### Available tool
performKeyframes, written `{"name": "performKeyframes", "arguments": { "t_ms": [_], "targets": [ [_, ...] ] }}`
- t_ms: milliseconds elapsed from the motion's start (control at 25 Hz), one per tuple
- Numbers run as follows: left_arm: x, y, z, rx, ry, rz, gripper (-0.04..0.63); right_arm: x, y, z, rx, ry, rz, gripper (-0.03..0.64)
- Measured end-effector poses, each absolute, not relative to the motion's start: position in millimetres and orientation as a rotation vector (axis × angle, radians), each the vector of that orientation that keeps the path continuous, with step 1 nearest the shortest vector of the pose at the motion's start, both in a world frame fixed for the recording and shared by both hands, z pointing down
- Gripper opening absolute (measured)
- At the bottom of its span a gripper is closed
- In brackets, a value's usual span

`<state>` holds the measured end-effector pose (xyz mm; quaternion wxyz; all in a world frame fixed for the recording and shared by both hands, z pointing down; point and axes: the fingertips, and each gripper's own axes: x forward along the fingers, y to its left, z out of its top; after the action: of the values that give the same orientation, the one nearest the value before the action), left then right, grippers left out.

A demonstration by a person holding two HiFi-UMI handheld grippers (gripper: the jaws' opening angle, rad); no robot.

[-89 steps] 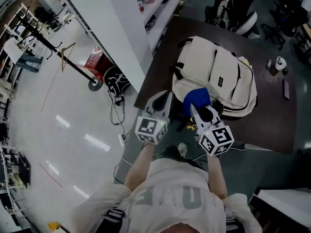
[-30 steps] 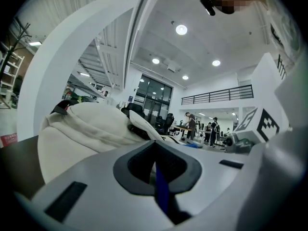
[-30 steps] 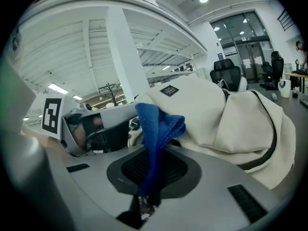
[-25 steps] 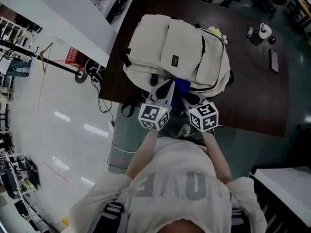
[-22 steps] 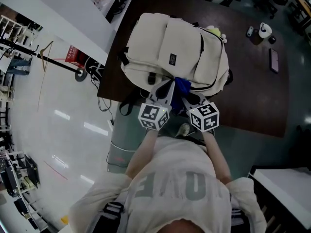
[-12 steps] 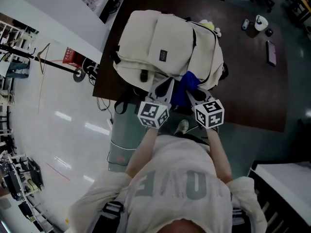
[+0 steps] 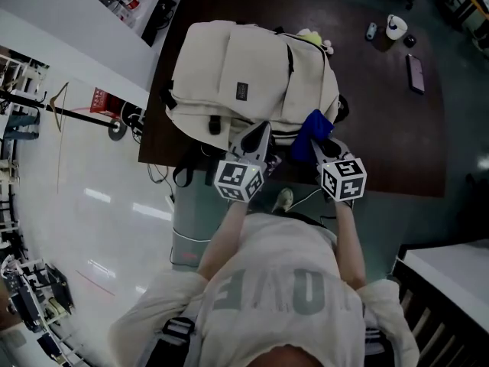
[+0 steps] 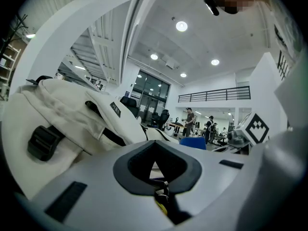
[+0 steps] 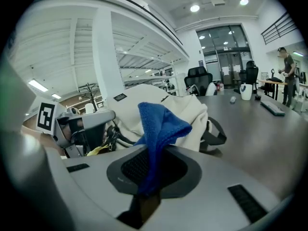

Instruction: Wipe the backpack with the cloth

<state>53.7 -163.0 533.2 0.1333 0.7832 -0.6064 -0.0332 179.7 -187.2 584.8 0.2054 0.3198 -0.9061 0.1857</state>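
Brown table (image 7: 397, 128) fills the top of the head view, and the big cream backpack (image 7: 244, 67) lies flat on its left part, with its near end at the table's edge close to the person.

The right gripper (image 7: 319, 147) has its jaws shut tight on the blue cloth (image 7: 312, 125). The cloth sticks up out of the jaws in a floppy fold. It is just at the near right corner of the backpack, and I cannot tell if it is touching the bag.

The left gripper (image 7: 258, 134) is at the near end of the bag. Its jaws are shut too, with a thin black strap (image 8: 161, 195) pinched between them (there is a bit of yellow in there as well, too small to name). I think it is holding the bag so it will not slide.

I think this is the wiping step, working along the near end. Next, the cloth should be pressed flat on the bag and rubbed across it while the other gripper holds on.
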Motion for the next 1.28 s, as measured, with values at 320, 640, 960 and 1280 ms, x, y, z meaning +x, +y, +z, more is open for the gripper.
{"name": "performKeyframes", "arguments": {
  "t_ms": [320,640,960,1280],
  "targets": [
    [70,-170,520,2.329,-1.716,-0.115,-0.002,226,-208,584,1.075,-2.461,0.530,0.043],
    [80,-200,475,2.448,-1.667,-0.202,-0.002,232,-227,534,1.180,-2.533,0.436,0.043],
    [103,-252,457,2.548,-1.543,-0.237,-0.002,245,-293,490,1.330,-2.526,0.317,0.043],
    [115,-293,463,2.537,-1.488,-0.228,-0.002,253,-350,486,1.358,-2.489,0.288,0.043]
  ]
}}
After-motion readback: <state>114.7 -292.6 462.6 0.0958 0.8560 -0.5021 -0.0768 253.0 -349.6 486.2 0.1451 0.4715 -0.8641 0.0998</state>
